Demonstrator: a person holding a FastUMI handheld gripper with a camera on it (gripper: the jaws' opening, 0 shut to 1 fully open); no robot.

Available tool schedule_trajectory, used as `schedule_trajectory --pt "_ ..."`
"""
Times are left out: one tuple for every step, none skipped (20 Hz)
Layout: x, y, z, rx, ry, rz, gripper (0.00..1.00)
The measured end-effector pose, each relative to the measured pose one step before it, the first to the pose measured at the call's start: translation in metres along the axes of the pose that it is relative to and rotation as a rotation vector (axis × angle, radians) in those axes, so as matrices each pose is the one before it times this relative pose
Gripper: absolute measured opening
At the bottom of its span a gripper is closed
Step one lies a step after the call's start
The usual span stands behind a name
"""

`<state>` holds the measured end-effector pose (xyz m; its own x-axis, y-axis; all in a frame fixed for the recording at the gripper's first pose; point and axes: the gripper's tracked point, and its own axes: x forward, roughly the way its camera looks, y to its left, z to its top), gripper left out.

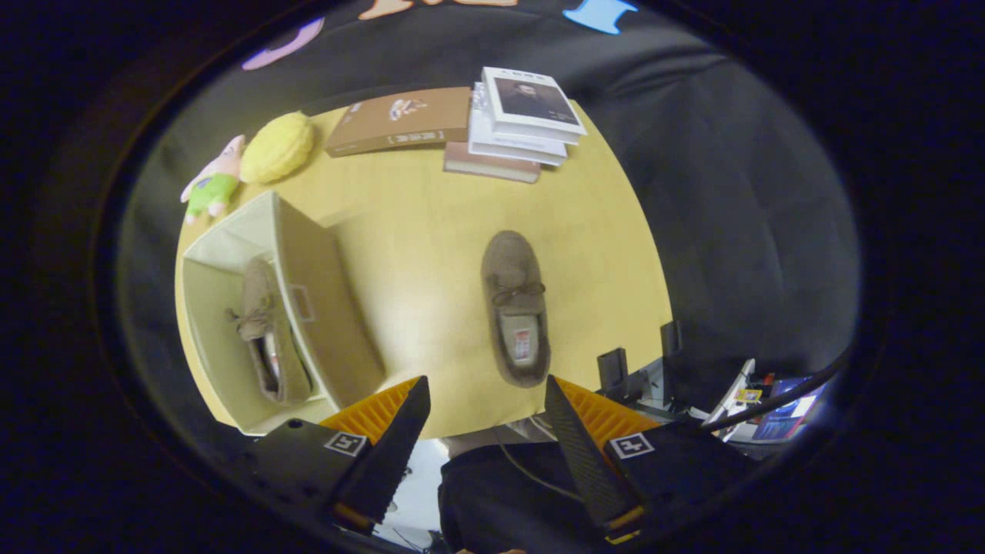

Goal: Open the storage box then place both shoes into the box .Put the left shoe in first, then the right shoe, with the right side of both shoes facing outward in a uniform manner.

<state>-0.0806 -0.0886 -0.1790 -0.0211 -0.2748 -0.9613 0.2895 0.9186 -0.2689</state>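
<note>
A beige fabric storage box (323, 308) stands open on the yellow table (415, 231), left of my fingers. One brown moccasin shoe (265, 338) lies on its side inside the box. The second brown moccasin (515, 308) rests flat on the table, sole down, just beyond and between my fingertips. My gripper (486, 388) hangs high above the table's near edge, open, with nothing between its fingers.
A stack of books (523, 123) and a brown book (400, 119) lie at the table's far end. A yellow plush (277, 146) and a pink and green star toy (212, 185) sit beyond the box. Dark equipment and cables (739, 392) lie right of the fingers.
</note>
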Motion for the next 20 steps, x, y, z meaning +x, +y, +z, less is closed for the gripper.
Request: schedule_trajectory --pt "0.00857 -0.00774 0.00223 0.01414 0.00883 -0.00863 0.99" --pt "0.00846 -0.00669 0.00197 0.01315 0.00738 -0.00752 0.99" --pt "0.00863 -0.00451 0.00259 0.00913 0.00765 -0.00273 0.98" --pt "0.00954 -0.00365 0.00167 0.00296 0.00678 -0.00326 0.98" --pt "0.01019 -0.00368 0.00034 -0.00094 0.01215 -0.00711 0.98" --pt "0.01165 -0.00112 0.00005 -0.00416 0.01348 0.00036 0.98" --pt "0.01134 0.00023 0.00023 -0.00249 0.01557 0.00421 0.98" --pt "0.01098 0.00046 -0.00182 -0.00225 0.01636 0.00493 0.98" --pt "0.01137 -0.00053 -0.00132 -0.00269 0.01526 0.00076 0.98" --pt "0.01055 -0.00246 -0.00134 -0.00557 0.0121 -0.00588 0.98" --pt "0.00964 -0.00403 -0.00121 -0.00542 0.0096 -0.00841 0.98" --pt "0.00896 -0.00393 -0.0004 -0.0014 0.00707 -0.00935 0.96" --pt "0.00866 -0.00248 0.00107 0.00356 0.00468 0.00135 0.95" --pt "0.00927 -0.00132 0.00168 0.00855 0.00095 0.00746 0.93" --pt "0.00804 -0.00037 0.002 0.01356 -0.00266 0.01318 0.91" --pt "0.00798 -0.00285 0.00077 0.0138 -0.00024 0.00387 0.9" --pt "0.0069 -0.00358 -0.00023 0.00647 0.00832 0.00266 0.87" --pt "0.00713 -0.00418 -0.00157 0.00634 0.00879 -0.00253 0.85" --pt "0.00522 -0.00255 0.00007 0.00388 0.00449 0.00035 0.82" --pt "0.00586 -0.00177 0.0002 0.00046 0.00287 0.00106 0.8"
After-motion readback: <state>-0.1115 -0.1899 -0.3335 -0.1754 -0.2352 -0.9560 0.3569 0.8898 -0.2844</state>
